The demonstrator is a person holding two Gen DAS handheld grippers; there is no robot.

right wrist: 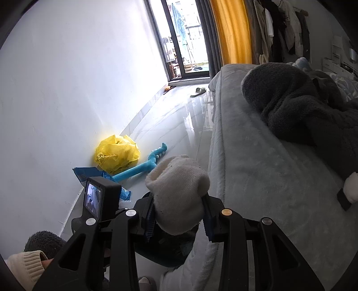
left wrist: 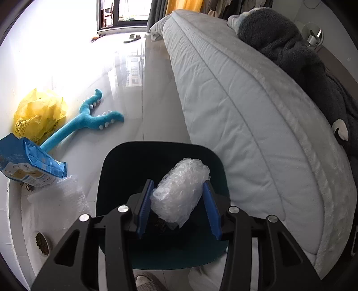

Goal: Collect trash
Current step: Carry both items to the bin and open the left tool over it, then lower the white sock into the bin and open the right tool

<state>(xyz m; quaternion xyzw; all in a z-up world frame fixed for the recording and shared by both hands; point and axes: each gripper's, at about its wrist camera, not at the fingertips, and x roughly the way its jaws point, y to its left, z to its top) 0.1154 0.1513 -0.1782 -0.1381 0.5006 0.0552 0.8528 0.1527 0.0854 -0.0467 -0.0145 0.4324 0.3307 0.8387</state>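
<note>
The left gripper [left wrist: 179, 201] was clamped on a roll of bubble wrap [left wrist: 180, 192], its blue pads [left wrist: 145, 206] pressing both sides, and it hung directly over the open mouth of a dark bin [left wrist: 161, 156] standing on the floor. The right gripper [right wrist: 179, 210] was closed around a white sock [right wrist: 179, 194], which bulged out above the narrowly parted jaws; the same dark bin showed just below it in the right wrist view, partly hidden. A sleeve [right wrist: 24, 264] and the left gripper's camera [right wrist: 98, 197] appeared at that view's lower left.

Beside the bin, along the wall edge of the floor [left wrist: 143, 94], lay a sheet of clear plastic [left wrist: 64, 197], a bowl of pellets [left wrist: 42, 244] and a blue bag [left wrist: 29, 161]. Just beyond sat a crumpled yellow plastic bag [left wrist: 38, 112], touching a blue plush toy [left wrist: 89, 118]. On the other side ran the bed [left wrist: 235, 107], with a dark fleece garment [left wrist: 302, 67] along its far edge. A slipper [left wrist: 132, 38] lay near the balcony door [left wrist: 120, 13].
</note>
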